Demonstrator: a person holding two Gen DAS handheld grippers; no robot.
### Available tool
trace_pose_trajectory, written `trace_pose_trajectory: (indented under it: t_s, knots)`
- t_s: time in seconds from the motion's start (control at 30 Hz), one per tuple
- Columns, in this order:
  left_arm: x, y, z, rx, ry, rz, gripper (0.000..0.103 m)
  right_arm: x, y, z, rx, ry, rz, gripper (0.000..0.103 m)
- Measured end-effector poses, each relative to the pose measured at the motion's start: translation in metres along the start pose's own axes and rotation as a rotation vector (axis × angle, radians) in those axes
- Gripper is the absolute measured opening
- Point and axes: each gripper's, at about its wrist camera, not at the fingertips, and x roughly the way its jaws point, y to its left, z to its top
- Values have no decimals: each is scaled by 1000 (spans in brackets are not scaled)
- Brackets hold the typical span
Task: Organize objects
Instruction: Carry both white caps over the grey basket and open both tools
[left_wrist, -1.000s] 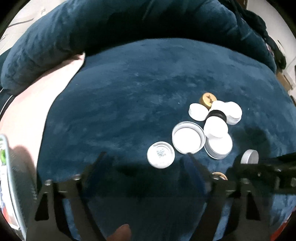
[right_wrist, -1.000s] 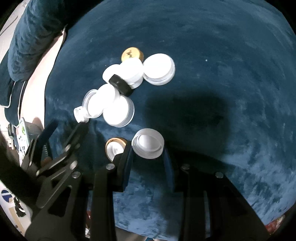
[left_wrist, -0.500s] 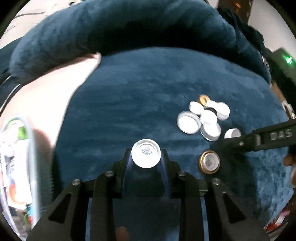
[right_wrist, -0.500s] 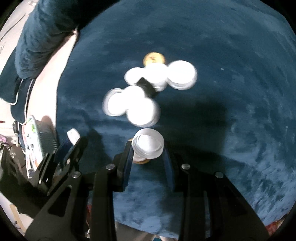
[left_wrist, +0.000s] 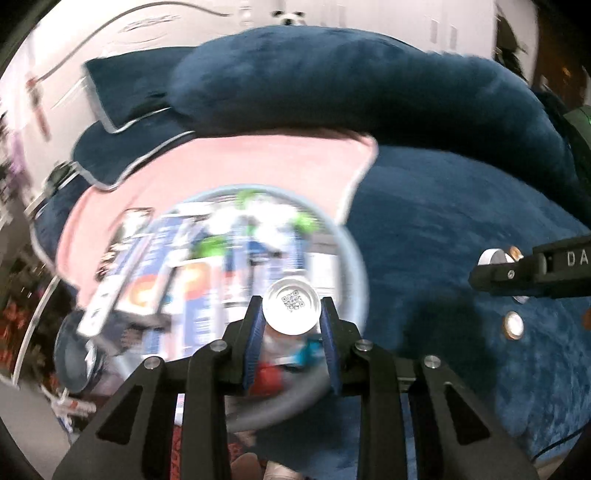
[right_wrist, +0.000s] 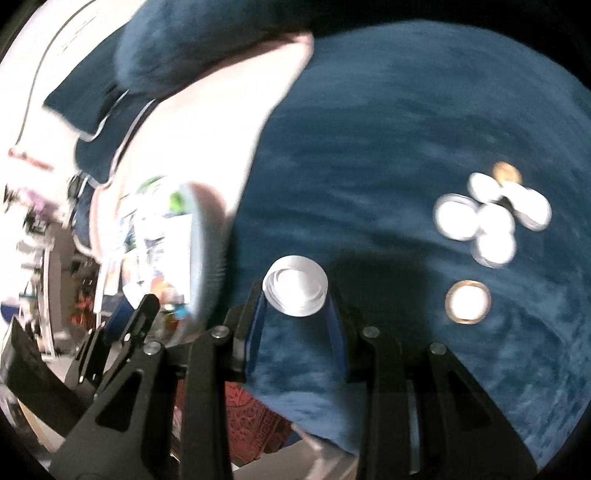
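— Two caps were off the blanket at once, one in each gripper. The left gripper had its pads pinched on a silver cap, flat face with the square code turned up toward the camera.

— And where was that one hanging?

— Over the round basket at the left edge of the blue blanket, above the blurred packets inside it. The basket sat partly on a pink sheet, with a dark blue bolster along the far edge behind it.

— The other hand?

— The right gripper was clamped on a white cap, its hollow side facing the lens, held right at the fingertips. It hung over bare blanket, just right of the basket's rim.

— Much room around them?

— Plenty. The middle of the blanket lay open. The loose white caps were clustered well off toward the right edge, a gold-topped one at their far side, and a gold-rimmed cap lay alone on their near side.

— Long axis on those caps?

— None to speak of; they were round discs, gripped across the rim.
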Motion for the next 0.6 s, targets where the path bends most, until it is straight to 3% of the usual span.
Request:
trace_pose_trajectory:
  t_s: [0.23,0.47,0.5,0.53,0.57,0.6]
  knots:
    - [-7,75,-13,-122,10,130,30,33,96,-14,-182,59,74,33]
    - [2,94,-27,-144,56,134,32,67,142,-33,-306,166,97,34]
    - [2,93,-27,-142,57,136,50,71,144,-34,-316,172,92,34]
    - [5,92,-25,-141,56,145,66,71,145,-34,-317,171,99,44]
    - [3,93,-24,-146,44,183,74,70,144,-34,-313,169,113,58]
    - [3,95,-22,-147,37,198,91,68,141,-33,-307,146,79,64]
